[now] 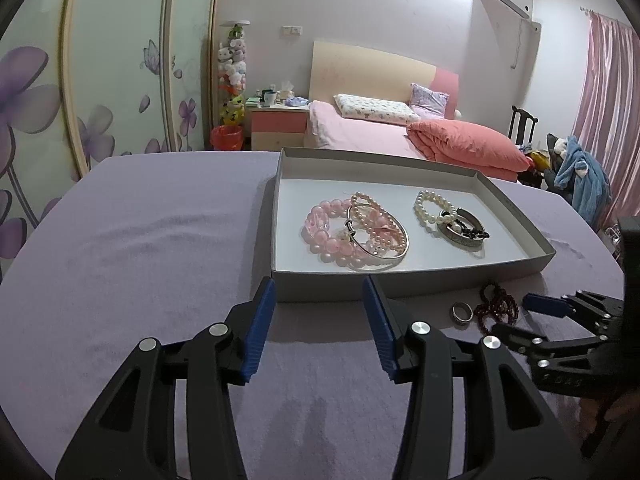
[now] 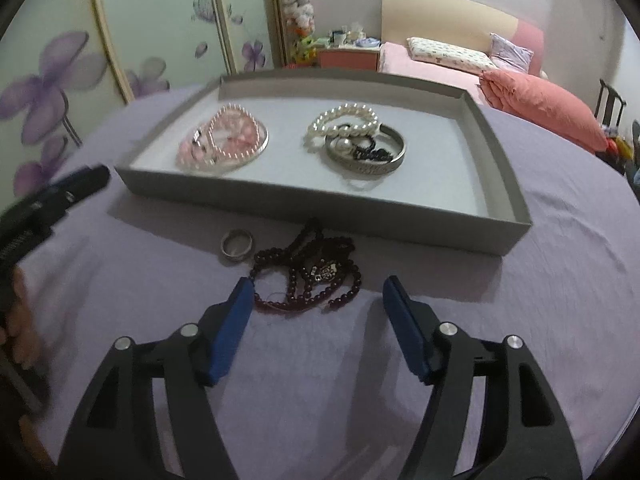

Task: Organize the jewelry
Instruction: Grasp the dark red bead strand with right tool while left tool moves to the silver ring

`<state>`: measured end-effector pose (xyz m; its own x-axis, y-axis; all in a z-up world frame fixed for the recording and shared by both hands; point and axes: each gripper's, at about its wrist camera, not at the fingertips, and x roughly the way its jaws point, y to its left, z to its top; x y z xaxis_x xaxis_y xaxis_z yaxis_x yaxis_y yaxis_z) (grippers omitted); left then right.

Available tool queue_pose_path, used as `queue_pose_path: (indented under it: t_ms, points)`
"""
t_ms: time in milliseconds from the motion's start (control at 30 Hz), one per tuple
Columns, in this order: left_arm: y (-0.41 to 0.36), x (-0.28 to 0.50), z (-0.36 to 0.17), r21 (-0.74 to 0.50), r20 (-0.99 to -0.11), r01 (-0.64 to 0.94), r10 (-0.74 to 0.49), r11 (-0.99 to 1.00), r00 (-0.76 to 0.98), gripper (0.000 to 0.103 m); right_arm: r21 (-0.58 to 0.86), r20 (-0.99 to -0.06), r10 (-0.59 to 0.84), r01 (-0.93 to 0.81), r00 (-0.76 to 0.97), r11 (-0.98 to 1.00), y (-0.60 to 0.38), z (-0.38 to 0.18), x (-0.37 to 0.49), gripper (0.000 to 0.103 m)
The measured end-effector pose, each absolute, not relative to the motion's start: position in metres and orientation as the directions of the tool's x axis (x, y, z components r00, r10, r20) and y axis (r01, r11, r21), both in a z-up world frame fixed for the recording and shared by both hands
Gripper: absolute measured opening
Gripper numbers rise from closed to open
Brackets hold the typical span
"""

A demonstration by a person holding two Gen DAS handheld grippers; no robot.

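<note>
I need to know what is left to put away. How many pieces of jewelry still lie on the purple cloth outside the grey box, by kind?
silver ring: 1
dark red bead strand, tangled: 1
Total: 2

The surface (image 2: 440,340) wears matt lilac cloth, faintly napped. The tray (image 2: 360,216) looks like matt grey cardboard (smooth inside), holding glossy pearl beads (image 2: 340,120) and a polished metal bangle (image 2: 256,148). Dark garnet-red beads (image 2: 304,284) shine beside a metal ring (image 2: 237,243).
</note>
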<state>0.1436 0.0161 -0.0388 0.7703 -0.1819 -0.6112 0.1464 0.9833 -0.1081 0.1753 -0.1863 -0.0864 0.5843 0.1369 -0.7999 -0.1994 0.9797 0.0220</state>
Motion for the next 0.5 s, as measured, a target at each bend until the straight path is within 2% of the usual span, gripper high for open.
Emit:
queue_pose_path:
  t_ms: [100, 133, 167, 233, 300, 500]
  points:
    - [0.016, 0.144, -0.039, -0.107, -0.613, 0.147, -0.182, 0.983, 0.769, 0.048, 0.002, -0.801, 0.130, -0.214, 0.584, 0.977, -0.184, -0.087, 0.184, 0.069]
    - [0.015, 0.143, -0.039, -0.106, -0.613, 0.148, -0.182, 0.983, 0.769, 0.048, 0.000, -0.800, 0.131, -0.219, 0.585, 0.976, -0.184, -0.086, 0.186, 0.063]
    - [0.014, 0.143, -0.039, -0.104, -0.614, 0.149, -0.181, 0.983, 0.768, 0.048, 0.000, -0.798, 0.135, -0.224, 0.588, 0.975, -0.184, -0.085, 0.187, 0.056]
    - [0.012, 0.142, -0.040, -0.101, -0.616, 0.155, -0.184, 0.983, 0.766, 0.048, -0.003, -0.792, 0.139, -0.232, 0.594, 0.973, -0.185, -0.083, 0.189, 0.024]
    - [0.010, 0.141, -0.040, -0.101, -0.619, 0.163, -0.190, 0.981, 0.762, 0.048, -0.002, -0.790, 0.139, -0.228, 0.598, 0.974, -0.187, -0.082, 0.188, 0.012]
    - [-0.015, 0.139, -0.041, -0.103, -0.642, 0.244, -0.252, 0.964, 0.724, 0.050, 0.019, -0.787, 0.103, -0.143, 0.609, 0.990, -0.208, -0.081, 0.176, 0.009]
